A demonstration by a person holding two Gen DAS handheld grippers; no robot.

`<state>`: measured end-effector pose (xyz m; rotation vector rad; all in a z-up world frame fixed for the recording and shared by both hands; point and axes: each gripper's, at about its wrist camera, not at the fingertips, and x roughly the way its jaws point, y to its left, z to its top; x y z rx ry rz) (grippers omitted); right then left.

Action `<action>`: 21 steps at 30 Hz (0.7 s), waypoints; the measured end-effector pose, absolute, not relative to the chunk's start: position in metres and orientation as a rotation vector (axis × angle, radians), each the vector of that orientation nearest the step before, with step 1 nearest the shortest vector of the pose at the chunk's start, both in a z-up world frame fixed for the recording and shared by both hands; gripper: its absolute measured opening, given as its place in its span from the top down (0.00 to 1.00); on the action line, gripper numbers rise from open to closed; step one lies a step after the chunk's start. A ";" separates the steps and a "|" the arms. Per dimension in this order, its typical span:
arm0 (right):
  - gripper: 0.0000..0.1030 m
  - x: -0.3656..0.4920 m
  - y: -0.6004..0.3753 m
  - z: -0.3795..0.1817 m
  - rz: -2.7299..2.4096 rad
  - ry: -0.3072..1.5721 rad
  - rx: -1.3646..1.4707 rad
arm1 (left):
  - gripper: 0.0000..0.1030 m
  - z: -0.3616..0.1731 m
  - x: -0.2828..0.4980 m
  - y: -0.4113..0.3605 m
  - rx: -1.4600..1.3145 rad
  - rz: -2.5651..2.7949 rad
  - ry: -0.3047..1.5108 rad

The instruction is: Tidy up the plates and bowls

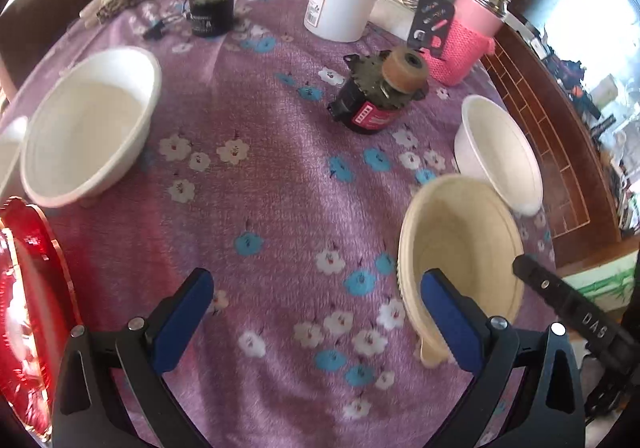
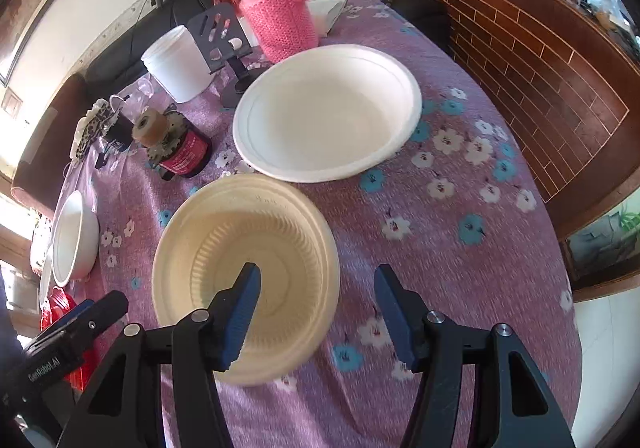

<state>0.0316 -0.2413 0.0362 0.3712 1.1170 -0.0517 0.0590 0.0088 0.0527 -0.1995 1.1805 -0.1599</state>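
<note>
Bowls stand scattered over a purple flowered tablecloth [image 2: 460, 248], none of them stacked. The cream ribbed bowl [image 2: 244, 272] sits nearest the right gripper [image 2: 318, 312], whose blue-padded jaws stand apart at a middling width; its left finger hangs over the inside of that bowl and the right finger over bare cloth, so the bowl's near rim lies between them, yet the pads do not seem to press on it (the fisheye bend makes contact hard to judge). Just beyond it lies a wide white bowl [image 2: 328, 112], close to the cream one but apart from it. The left gripper [image 1: 316, 324] is spread wide over bare cloth and holds nothing; its right finger passes in front of the cream bowl's rim in that view, and whether it touches I cannot tell. A second white bowl [image 1: 90, 128] sits at the left, well apart from the others, with the edge of another white dish at the frame's border beside it. A red plate [image 1: 28, 312] with a gold rim lies at the near left edge. Farther back stand a white plastic tub [image 1: 342, 0], a bottle in a pink knitted sleeve [image 1: 470, 36], and a small motor-like part [image 1: 380, 92] with a gear, lying on the cloth between the bowls.
</note>
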 end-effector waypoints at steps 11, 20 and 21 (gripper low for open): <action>0.44 0.050 -0.238 0.014 -0.028 1.172 0.375 | 0.08 0.025 0.087 -0.024 -0.173 -0.197 1.236; 0.90 0.051 -0.225 0.017 0.025 1.178 0.376 | 0.87 0.024 0.080 -0.047 -0.081 -0.268 1.279; 0.90 0.050 -0.223 0.020 0.031 1.173 0.375 | 0.87 0.027 0.078 -0.044 -0.087 -0.264 1.276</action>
